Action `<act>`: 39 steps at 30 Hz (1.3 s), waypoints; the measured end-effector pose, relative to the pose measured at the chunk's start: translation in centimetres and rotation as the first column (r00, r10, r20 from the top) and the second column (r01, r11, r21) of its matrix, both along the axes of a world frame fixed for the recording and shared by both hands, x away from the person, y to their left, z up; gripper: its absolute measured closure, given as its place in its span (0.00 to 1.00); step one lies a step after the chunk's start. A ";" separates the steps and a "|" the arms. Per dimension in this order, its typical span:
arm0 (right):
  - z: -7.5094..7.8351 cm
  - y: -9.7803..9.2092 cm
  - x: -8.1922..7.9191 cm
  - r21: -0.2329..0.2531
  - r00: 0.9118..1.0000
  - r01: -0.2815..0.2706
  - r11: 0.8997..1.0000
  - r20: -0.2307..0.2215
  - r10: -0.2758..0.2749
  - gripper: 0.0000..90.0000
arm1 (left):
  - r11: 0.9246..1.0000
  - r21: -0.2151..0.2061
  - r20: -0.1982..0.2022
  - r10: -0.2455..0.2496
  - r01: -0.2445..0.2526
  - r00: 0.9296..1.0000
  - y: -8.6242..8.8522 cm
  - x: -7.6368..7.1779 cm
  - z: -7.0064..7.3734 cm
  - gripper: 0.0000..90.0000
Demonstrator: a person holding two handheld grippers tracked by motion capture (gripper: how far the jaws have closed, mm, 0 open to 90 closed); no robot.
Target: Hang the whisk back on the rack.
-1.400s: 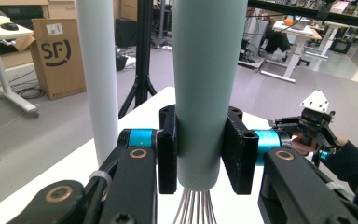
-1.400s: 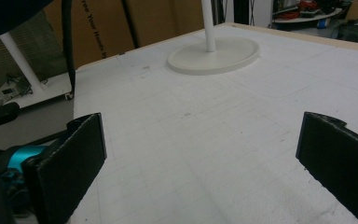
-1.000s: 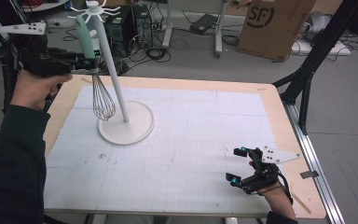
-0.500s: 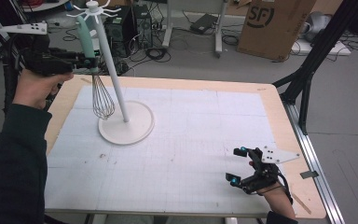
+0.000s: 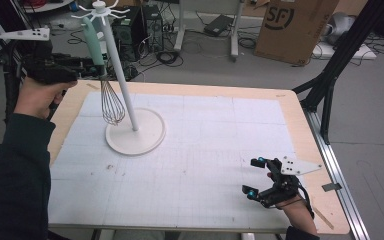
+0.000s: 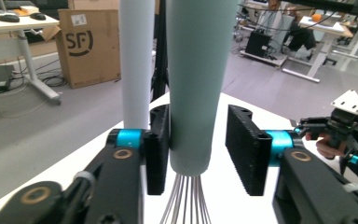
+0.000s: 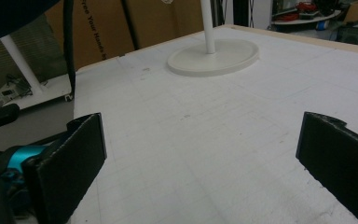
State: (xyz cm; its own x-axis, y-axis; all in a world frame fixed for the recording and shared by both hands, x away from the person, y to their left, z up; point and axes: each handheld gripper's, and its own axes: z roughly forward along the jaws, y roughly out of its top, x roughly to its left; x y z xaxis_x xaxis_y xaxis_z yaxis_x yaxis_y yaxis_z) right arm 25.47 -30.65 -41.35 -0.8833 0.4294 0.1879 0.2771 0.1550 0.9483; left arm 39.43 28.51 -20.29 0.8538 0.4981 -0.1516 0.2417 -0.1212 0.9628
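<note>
Whisk (image 5: 102,70): pale mint-green handle, silver wire balloon head pointing down, hanging upright just beside the white pole of the utensil stand (image 5: 130,100), above the stand's round base at the far left of the counter (image 5: 205,165). Left tool (image 6: 198,149): jaws set either side of the handle, one pad touching it, the other just clear. Right tool (image 5: 262,175): jaws wide apart, empty, well apart from the stand, low over the counter's near right corner.

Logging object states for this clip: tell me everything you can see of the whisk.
The whisk has a pale mint-green handle, matte like plastic, and a balloon of thin metal wires below. It hangs upright from a hook of the white stand, beside the pole, wires clear of the base. The left gripper brackets the handle: one pad touches it, the other stands apart.
</note>
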 end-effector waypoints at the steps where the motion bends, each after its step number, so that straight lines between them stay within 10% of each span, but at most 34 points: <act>1: 0.0 0.0 0.0 0.001 1.000 0.003 1.000 0.007 -0.003 0.00 | 1.000 -0.003 0.003 -0.003 0.003 1.000 0.1 -0.1 -0.1 0.64; 39: 0.6 0.8 0.2 0.057 1.000 0.018 0.998 0.013 -0.019 0.00 | 0.989 -0.019 0.015 -0.147 0.147 0.989 -0.6 -6.5 -6.2 0.08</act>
